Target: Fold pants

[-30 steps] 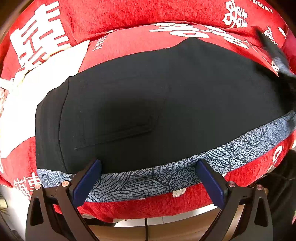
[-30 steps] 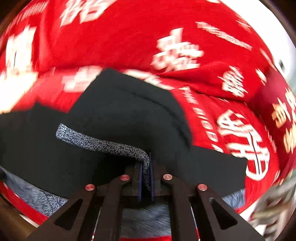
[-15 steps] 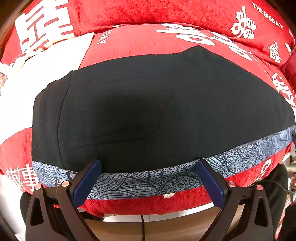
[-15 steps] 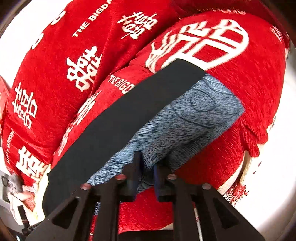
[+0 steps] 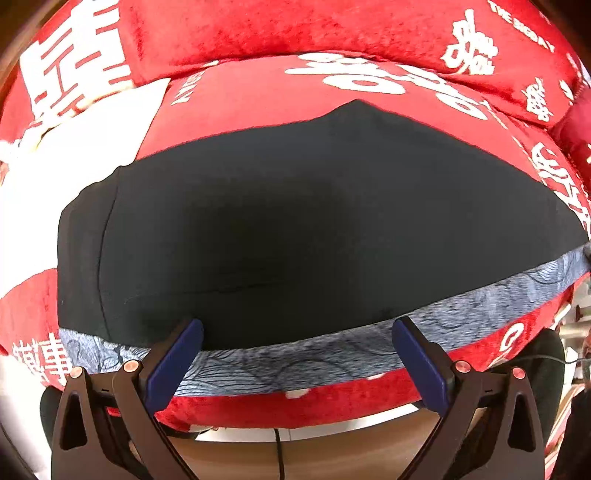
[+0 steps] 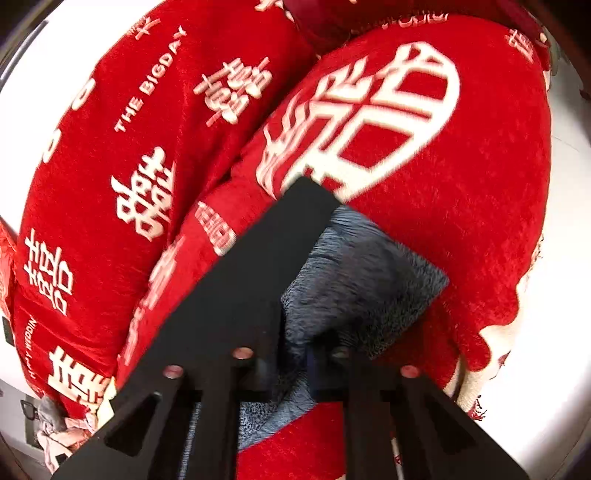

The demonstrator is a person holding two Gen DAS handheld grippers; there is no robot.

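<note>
Black pants (image 5: 295, 229) with a grey-blue patterned waistband (image 5: 332, 354) lie spread flat on a red sofa cushion. My left gripper (image 5: 295, 350) is open and empty, its blue pads (image 5: 177, 354) just over the waistband at the near edge. In the right wrist view the black pants (image 6: 236, 288) end at the waistband corner (image 6: 369, 273). My right gripper (image 6: 291, 362) has its jaws nearly together around the waistband fabric at that corner; a small gap shows between them.
The red sofa cover (image 5: 332, 33) with white characters has back cushions behind the pants. A white cloth (image 5: 74, 155) lies at the left. The sofa's front edge and a wooden floor (image 5: 295, 450) are below. A white wall (image 6: 565, 295) is right of the sofa end.
My right gripper carried the waistband corner rightward and laid it flat at the sofa's end; the pants are now spread out. My left gripper stayed open at the near edge.
</note>
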